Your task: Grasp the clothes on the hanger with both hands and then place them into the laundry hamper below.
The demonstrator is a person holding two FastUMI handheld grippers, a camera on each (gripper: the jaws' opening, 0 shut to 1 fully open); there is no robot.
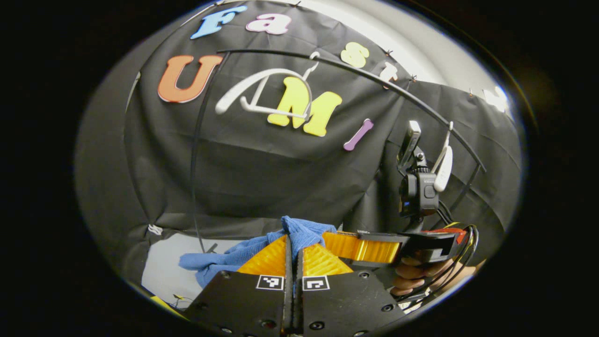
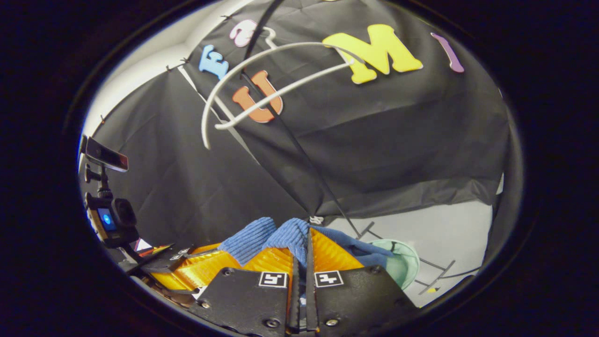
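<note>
Pinching a soft blue cloth (image 1: 299, 234), the left claw (image 1: 294, 255) is showing at 6 o'clock in the left gripper view. Its two fingers are pressing close together with the cloth squeezed between them. The cloth is fuzzy and knitted, and it is bunching up in a lump above the tips. A loose part is hanging down toward 8 o'clock.

At 4 o'clock in that view, the right claw (image 1: 327, 244) is reaching in sideways, and its ribbed fingers are touching the same cloth. A hand (image 1: 414, 276) is holding it from below. A small black camera (image 1: 418, 192) is sitting on top of it, with a thin flat thing sticking up.

A white hanger (image 1: 266, 93) is hanging at 12 o'clock on a thin black curved rail (image 1: 374, 77). It is smooth and curved, and it is bare. A second white hanger (image 1: 443, 166) is hanging at 2 o'clock.

In the right gripper view, the right claw (image 2: 302, 255) is at 6 o'clock. Its fingers are also shut tight on the blue cloth (image 2: 290, 236), which is puffing up in two round bumps. The left claw (image 2: 196, 267) is lying at 7 o'clock, just beside it. The white hanger (image 2: 262, 89) is up at 11 o'clock.

A round, pale green hamper (image 2: 405, 267) is sitting on the light floor (image 2: 449, 238) at 4 o'clock. The cloth is above it and not inside it yet.
</note>
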